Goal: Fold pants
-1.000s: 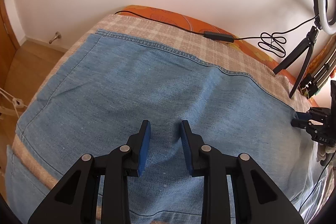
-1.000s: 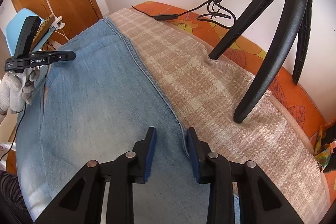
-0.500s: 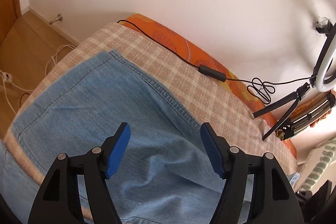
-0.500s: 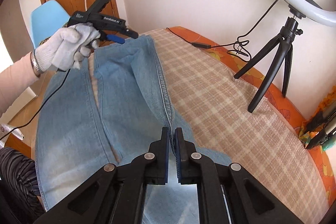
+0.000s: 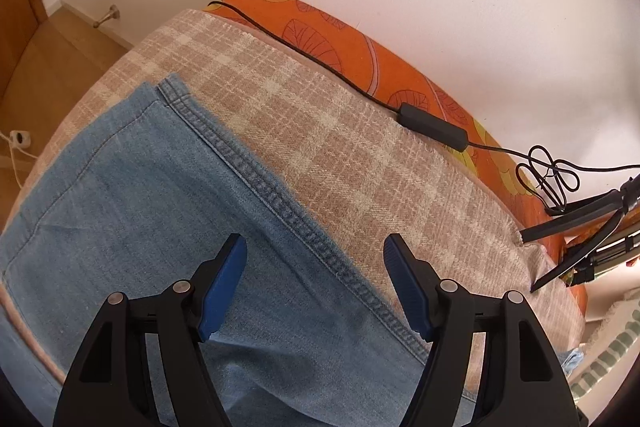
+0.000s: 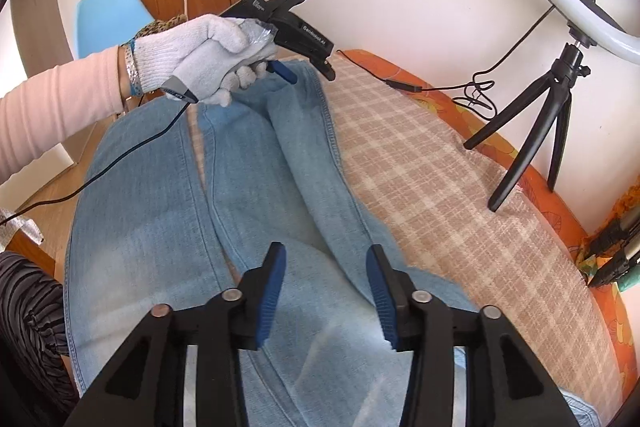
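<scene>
Pants point(image 6: 256, 163) lie flat; left tongs point(image 5: 314, 285) and right tongs point(image 6: 324, 291) hover above, both released.

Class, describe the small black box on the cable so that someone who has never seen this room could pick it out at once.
Start at the bed by the white wall, where a beige plaid blanket meets the orange leaf-print sheet. A thin black cable runs along that border. The black inline box is the one thick, oblong lump on it, unlike the cable's tangled loops farther right.
</scene>
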A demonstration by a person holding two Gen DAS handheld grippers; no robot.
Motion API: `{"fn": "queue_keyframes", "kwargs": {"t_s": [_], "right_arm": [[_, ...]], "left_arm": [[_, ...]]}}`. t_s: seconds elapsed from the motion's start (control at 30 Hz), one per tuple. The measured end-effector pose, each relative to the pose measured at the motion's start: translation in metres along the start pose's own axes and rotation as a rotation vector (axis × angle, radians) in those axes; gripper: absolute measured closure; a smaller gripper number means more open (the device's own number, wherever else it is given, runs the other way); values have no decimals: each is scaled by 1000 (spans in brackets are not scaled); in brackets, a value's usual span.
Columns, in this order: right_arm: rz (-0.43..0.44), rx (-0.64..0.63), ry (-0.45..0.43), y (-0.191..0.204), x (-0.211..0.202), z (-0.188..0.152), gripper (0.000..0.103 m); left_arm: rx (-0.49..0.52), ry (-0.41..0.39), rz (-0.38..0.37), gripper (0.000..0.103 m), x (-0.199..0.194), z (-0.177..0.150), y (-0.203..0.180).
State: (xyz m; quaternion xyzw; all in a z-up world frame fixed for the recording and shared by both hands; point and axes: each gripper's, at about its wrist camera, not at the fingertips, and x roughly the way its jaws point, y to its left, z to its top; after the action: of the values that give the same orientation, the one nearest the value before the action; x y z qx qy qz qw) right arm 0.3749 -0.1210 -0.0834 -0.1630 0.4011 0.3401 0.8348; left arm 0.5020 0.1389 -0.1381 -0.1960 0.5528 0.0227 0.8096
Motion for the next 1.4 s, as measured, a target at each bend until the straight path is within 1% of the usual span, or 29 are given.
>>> {"fn": "queue_keyframes", "kwargs": {"t_s": [0.03,0.07,0.13,0.2,0.23,0.27,0.3,0.33,0.37,0.4,0.47,0.5,0.53,0.57,0.63,0.67,0.7,0.77,0.87,0.97,1.07,1.17,1.23,1.3,1.4], "right_arm": [[-2,-3,14,-5,3,2,33],[-12,-13,26,-9,6,2,29],[-24,-34,69,-15,17,1,29],[-34,-49,115,-21,28,-4,29],[-33,-51,134,-24,33,-7,29],[-38,-50,145,-26,36,-9,29],[-37,-47,152,-29,38,-12,29],[-33,-40,157,-33,39,-14,29],[-31,-34,163,-36,39,-17,29],[-31,-31,171,-40,40,-19,29],[-41,-27,186,-44,42,-24,29],[-35,-22,199,-45,44,-26,31],[-25,-17,215,-47,48,-26,47],[-26,-19,224,-46,49,-27,69],[-46,-26,204,-42,43,-27,84],[-54,-24,189,-40,38,-26,94],[-69,-21,169,-39,31,-24,97],[-104,-13,128,-36,15,-19,100],[-142,-14,76,-24,-13,-9,100],[-189,-72,43,2,-40,-2,100],[-185,-91,23,29,-62,-1,100],[-205,-135,13,63,-81,-6,100],[-186,-141,9,83,-91,-12,100],[-176,-151,9,104,-102,-21,100],[-157,-171,16,135,-111,-36,100]], "left_arm": [[3,5,23,32,4,1,-2],[3,8,50,32,8,2,-3],[-3,11,72,32,12,4,0],[-5,-12,77,33,11,4,2],[-6,-23,77,35,11,4,3],[-5,-41,82,39,10,3,4],[-1,-62,94,55,9,3,5],[5,-83,111,64,9,1,7],[16,-98,116,80,8,-1,9],[21,-109,110,90,6,-2,13],[9,-125,74,97,3,-6,20],[3,-134,60,98,2,-7,23],[0,-144,53,98,0,-9,25],[1,-154,47,100,-4,-13,26],[-1,-181,28,100,-14,-17,28],[-6,-193,17,101,-20,-19,30],[-12,-210,5,101,-27,-20,31],[-18,-239,-20,101,-44,-22,33],[-16,-294,-59,101,-76,-29,35],[-15,-341,-102,101,-111,-37,43],[-3,-385,-129,101,-144,-51,55],[-3,-418,-155,101,-170,-75,67],[-8,-443,-172,101,-188,-92,78],[-24,-460,-197,101,-203,-115,94],[-32,-481,-204,101,-218,-156,118]]}}
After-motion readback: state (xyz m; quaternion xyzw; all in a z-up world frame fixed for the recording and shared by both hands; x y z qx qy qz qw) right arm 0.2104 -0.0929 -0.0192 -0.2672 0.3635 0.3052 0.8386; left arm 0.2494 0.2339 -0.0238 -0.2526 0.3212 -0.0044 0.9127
